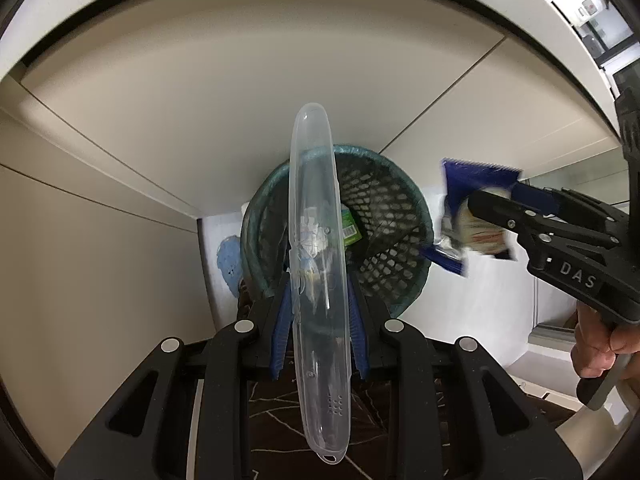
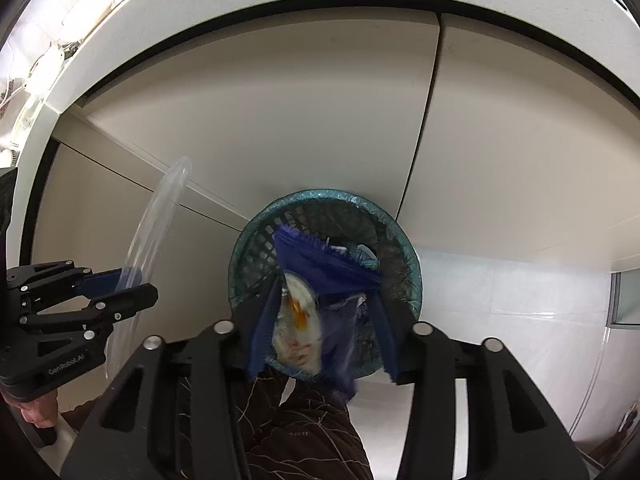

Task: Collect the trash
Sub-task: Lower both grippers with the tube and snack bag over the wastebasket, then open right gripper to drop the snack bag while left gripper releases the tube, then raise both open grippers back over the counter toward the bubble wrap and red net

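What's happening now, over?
Left gripper clamps clear plastic case. Right gripper clamps blue snack wrapper. Both over mesh wastebasket. Nothing blocking.

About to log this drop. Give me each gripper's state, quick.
Left gripper: shut on the clear case, above the bin.
Right gripper: shut on the blue wrapper, over the bin.

"das" on the right hand-held gripper (image 1: 492, 204); "genrobot.ai" on the left hand-held gripper (image 2: 132, 286).
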### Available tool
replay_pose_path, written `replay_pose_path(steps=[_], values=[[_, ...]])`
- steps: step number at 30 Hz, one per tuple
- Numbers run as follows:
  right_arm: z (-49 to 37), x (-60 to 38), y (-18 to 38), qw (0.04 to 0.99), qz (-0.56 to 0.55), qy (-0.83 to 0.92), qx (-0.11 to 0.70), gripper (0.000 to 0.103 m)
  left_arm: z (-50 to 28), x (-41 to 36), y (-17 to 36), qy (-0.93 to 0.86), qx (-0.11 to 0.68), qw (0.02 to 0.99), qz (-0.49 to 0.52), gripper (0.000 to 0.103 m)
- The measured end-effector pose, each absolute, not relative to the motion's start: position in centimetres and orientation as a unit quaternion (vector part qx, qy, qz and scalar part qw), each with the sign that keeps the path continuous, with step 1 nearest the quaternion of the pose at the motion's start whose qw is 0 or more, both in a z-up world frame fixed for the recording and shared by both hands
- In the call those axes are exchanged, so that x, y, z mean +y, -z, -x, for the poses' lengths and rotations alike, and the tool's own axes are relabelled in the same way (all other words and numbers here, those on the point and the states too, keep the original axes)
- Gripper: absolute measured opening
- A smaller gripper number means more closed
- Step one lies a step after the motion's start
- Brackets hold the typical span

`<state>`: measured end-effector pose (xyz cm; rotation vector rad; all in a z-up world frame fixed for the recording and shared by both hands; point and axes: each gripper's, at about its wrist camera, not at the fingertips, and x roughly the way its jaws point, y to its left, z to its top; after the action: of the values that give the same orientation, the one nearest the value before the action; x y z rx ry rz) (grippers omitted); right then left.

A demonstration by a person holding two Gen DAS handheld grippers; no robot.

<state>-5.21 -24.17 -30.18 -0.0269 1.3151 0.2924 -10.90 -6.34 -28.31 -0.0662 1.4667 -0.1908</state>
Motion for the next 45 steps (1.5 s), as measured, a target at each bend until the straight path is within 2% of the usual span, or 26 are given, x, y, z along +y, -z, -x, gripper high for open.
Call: replay_pose_path(steps=[5,7,10,15,33,36,38,40,45], values=[[5.4,-24.1,29.8,0.786,0.012,-0.133,0.604,0.063,10.8,-6.4,28.9,0.082,0.674,0.733,0.029,0.025],[5.5,-24.5,29.5,0.791,0.008,-0.126,0.598,0.077,10.7,-6.5,29.2,0.084,0.675,0.732,0.033,0.025],[5.8,-25.2,29.0,0.799,0.0,-0.111,0.591,0.087,10.7,-6.6,29.8,0.086,0.677,0.731,0.028,0.025],[6.0,-26.3,28.5,0.802,-0.008,-0.097,0.589,0.094,10.5,-7.0,30.8,0.093,0.682,0.725,0.021,0.025],[7.0,-29.1,27.8,0.805,-0.021,-0.059,0.59,0.095,9.9,-11.2,31.4,0.143,0.681,0.717,-0.041,0.027],[7.0,-29.5,27.6,0.805,-0.025,-0.055,0.589,0.095,9.7,-11.3,31.0,0.144,0.679,0.719,-0.044,0.035],[6.9,-29.6,27.3,0.805,-0.022,-0.051,0.591,0.095,9.7,-11.4,30.7,0.14,0.673,0.725,-0.045,0.046],[6.6,-29.6,26.8,0.802,-0.014,-0.048,0.595,0.095,9.9,-11.4,30.0,0.138,0.664,0.734,-0.047,0.064],[6.1,-29.1,25.2,0.805,0.005,-0.045,0.592,0.095,10.0,-11.1,27.9,0.131,0.645,0.751,-0.052,0.081]])
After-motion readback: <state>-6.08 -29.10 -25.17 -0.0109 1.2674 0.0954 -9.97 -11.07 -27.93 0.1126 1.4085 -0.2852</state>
